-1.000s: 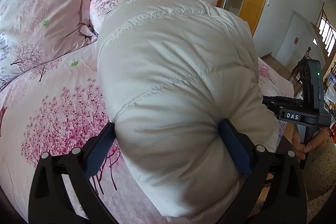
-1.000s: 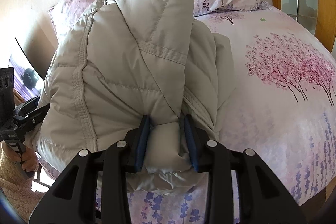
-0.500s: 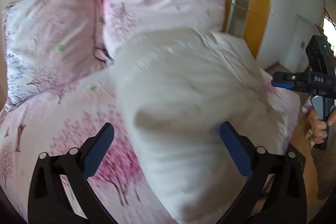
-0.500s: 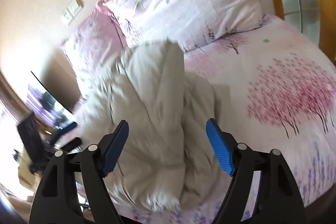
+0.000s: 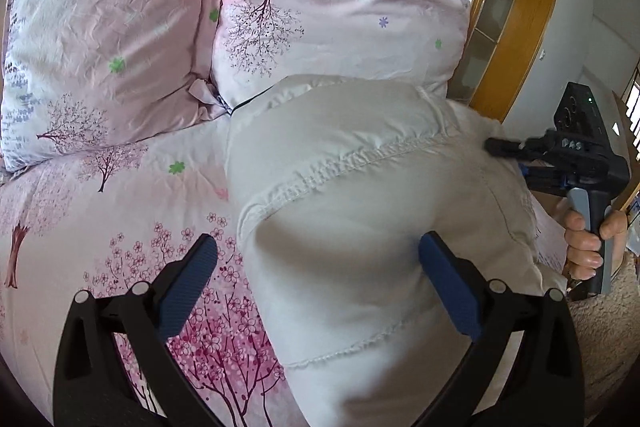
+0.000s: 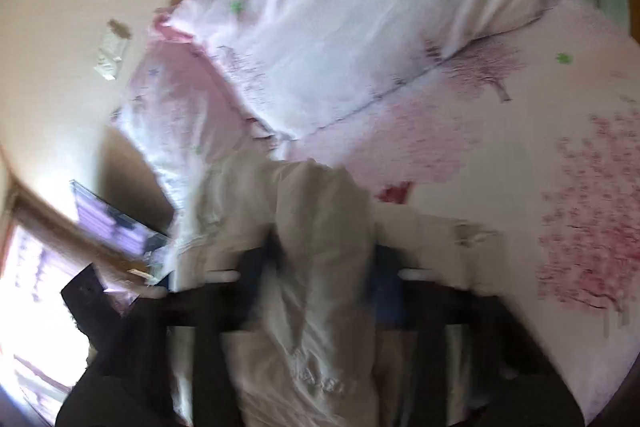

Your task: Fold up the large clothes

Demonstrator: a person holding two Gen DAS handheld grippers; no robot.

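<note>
- Your jacket [image 5: 360, 187] lies bundled on the bed [image 5: 100, 219], near the edge closest to you; its far end touches the right pillow [image 5: 328, 27]; it looks folded over at least once already, though puffed and uneven.
- Your left gripper [image 5: 318, 245] stands wide open; the right pad [image 5: 444, 287] rests against the jacket's bulge, the other hangs over bare sheet, so nothing is held on that side.
- Your right gripper [image 6: 326, 261] has just been closing; a ridge of the jacket fills the gap between its pads, and it appears pinched there, though the right wrist view is badly blurred.
- Judged from this, you are between folds: one side has let go, the other has taken a fresh bite to tidy or turn the bundle.
- Next, you likely need a matching hold with the left on the near hem; close on a thick seam, not loose shell, since the slick padding will slip and spring back; then press the bundle flat.
</note>
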